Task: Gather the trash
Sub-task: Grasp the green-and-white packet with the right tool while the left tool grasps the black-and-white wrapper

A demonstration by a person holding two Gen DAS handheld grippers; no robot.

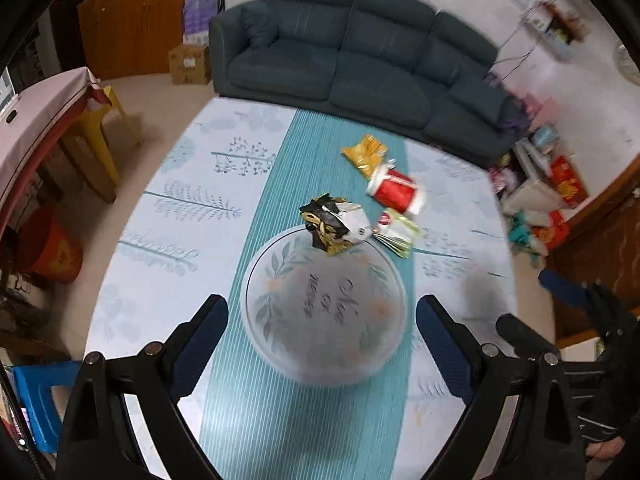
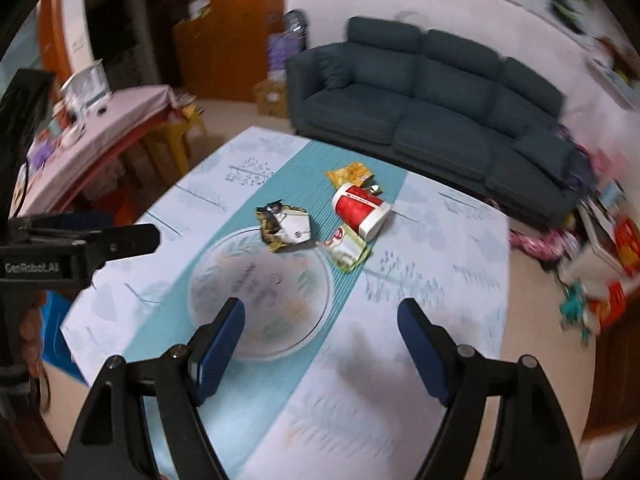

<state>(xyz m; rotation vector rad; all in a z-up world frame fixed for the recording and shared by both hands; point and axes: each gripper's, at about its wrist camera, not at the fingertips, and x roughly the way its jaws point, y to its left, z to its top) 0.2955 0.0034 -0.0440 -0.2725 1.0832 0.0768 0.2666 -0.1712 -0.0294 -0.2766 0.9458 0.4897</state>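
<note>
Both grippers, left gripper (image 1: 322, 322) and right gripper (image 2: 320, 326), hover with jaws spread and empty above the plate (image 1: 256, 280), so collecting looks unstarted; next, pinch the crumpled wrapper (image 1: 334, 222).

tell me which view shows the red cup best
The right wrist view: the red cup lies on its side, sharp, with its white rim and label clear. In the left wrist view the same cup is motion-blurred, its label unreadable.
</note>
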